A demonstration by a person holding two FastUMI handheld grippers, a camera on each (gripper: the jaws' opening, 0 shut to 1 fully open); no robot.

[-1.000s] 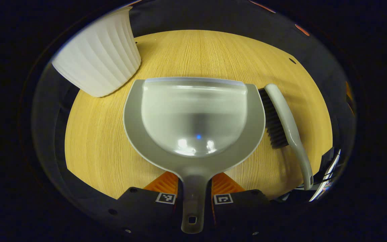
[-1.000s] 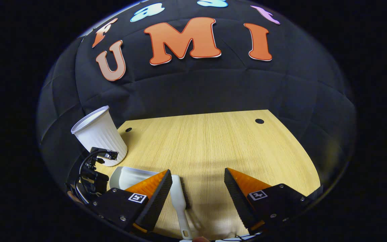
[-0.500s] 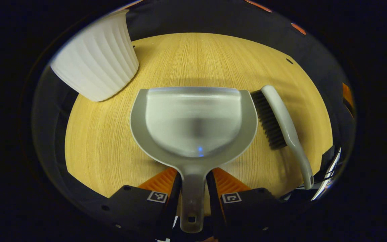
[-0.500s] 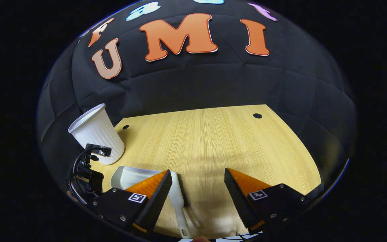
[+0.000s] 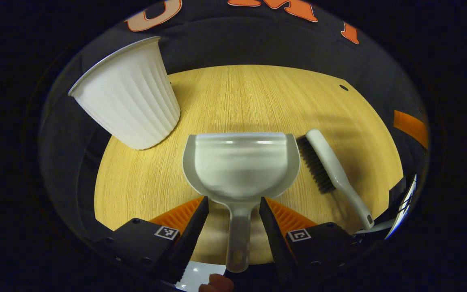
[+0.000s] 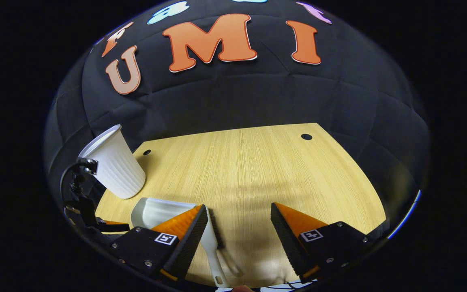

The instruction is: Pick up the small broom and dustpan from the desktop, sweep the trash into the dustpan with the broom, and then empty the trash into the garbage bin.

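A grey dustpan (image 5: pixel 241 166) lies flat on the wooden table (image 5: pixel 144 182), mouth facing away. Its handle runs back between the fingers of my left gripper (image 5: pixel 233 200), which is open with a gap on each side of the handle. To the right of the pan rests the small broom (image 5: pixel 330 170), dark bristles toward the pan. The white ribbed garbage bin (image 5: pixel 130 97) stands at the far left. My right gripper (image 6: pixel 239 209) hovers open over the table, and the broom (image 6: pixel 211 247) handle lies just inside its left finger. The dustpan (image 6: pixel 156 211) is beyond that finger.
The bin (image 6: pixel 114 166) stands at the table's left back corner, with the left gripper's body and cable (image 6: pixel 77 194) in front of it. Two small dark holes (image 6: pixel 306 136) mark the tabletop's back corners. A person's fingertip (image 5: pixel 215 284) shows at the bottom edge.
My left gripper has let go of the dustpan handle, opened and drawn back and up from the pan. The right gripper has hardly moved.
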